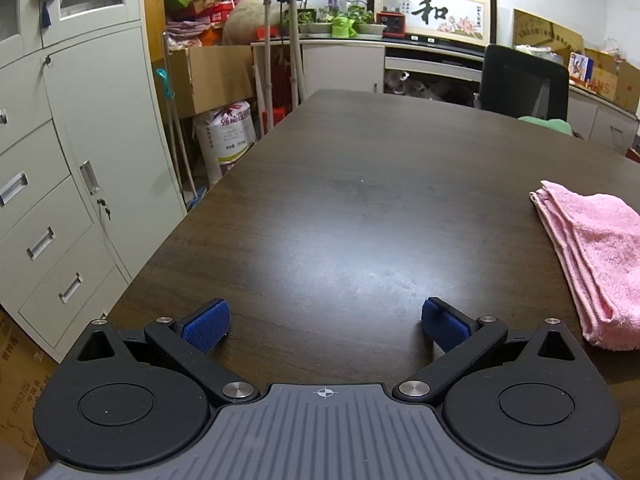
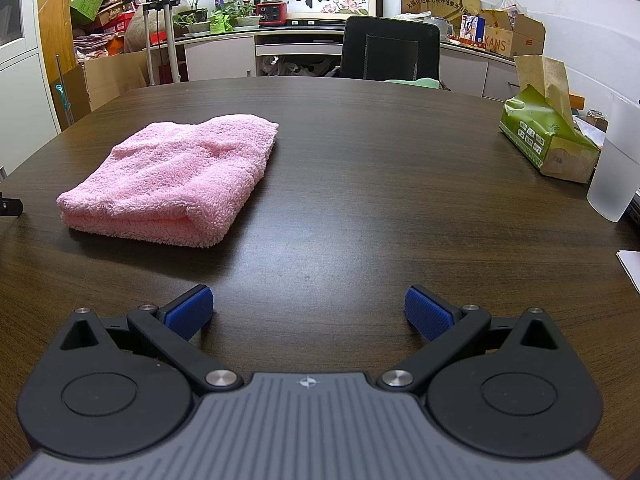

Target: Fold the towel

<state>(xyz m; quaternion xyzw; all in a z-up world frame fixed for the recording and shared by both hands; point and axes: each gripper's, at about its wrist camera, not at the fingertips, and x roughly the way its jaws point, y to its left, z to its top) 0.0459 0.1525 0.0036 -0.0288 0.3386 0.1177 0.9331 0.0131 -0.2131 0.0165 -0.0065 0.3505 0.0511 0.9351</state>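
A pink fluffy towel (image 2: 172, 176) lies folded into a thick rectangle on the dark wooden table (image 2: 360, 184). In the left wrist view the same towel (image 1: 600, 256) sits at the right edge, its stacked layers showing. My left gripper (image 1: 326, 326) is open over bare table, to the left of the towel and apart from it. My right gripper (image 2: 308, 314) is open too, low over the table, with the towel ahead and to its left. Nothing sits between either pair of blue pads.
A green tissue box (image 2: 548, 136) and a frosted plastic cup (image 2: 616, 164) stand at the table's right. White paper (image 2: 630, 268) lies at the right edge. A black office chair (image 2: 390, 54) is behind the far edge. Grey filing cabinets (image 1: 60, 160) stand left of the table.
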